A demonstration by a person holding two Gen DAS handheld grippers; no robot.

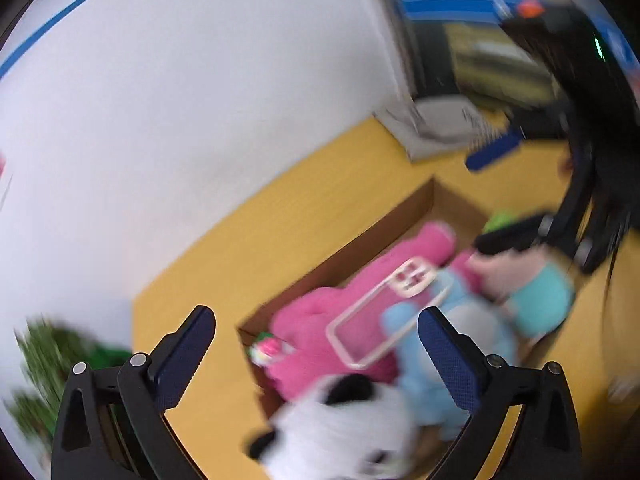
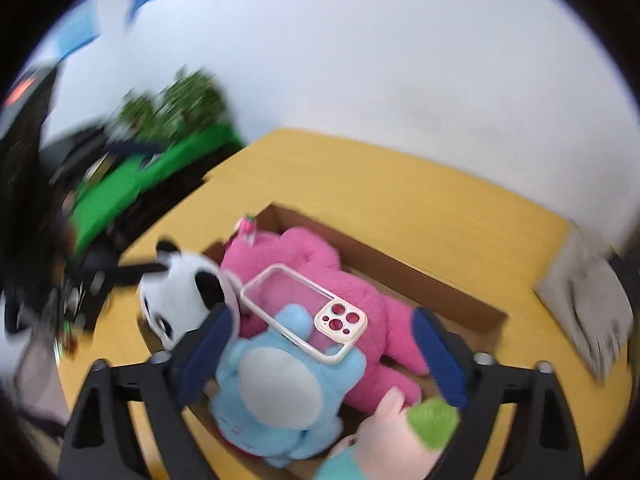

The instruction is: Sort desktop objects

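A brown cardboard box [image 2: 440,286] on the yellow desk holds a pink plush [image 2: 320,260], a light blue plush [image 2: 280,392], a panda plush [image 2: 180,292] and a pink-and-teal plush [image 2: 380,424]. A clear phone case [image 2: 304,308] with a white rim lies on top of the plushes. My right gripper [image 2: 324,356] is open and empty above the box. My left gripper [image 1: 316,356] is open and empty above the box's near end, over the panda plush [image 1: 344,424], the pink plush [image 1: 360,304] and the phone case [image 1: 384,312]. The right gripper's body [image 1: 560,224] shows at the right of the left wrist view.
A white wall runs behind the desk [image 2: 380,184]. A grey-white packet [image 2: 588,300] lies at the desk's right end; it also shows in the left wrist view [image 1: 436,128]. A green plant [image 2: 176,100] and a green surface [image 2: 152,176] are off the desk's left side. A blue object [image 1: 496,150] lies beyond the box.
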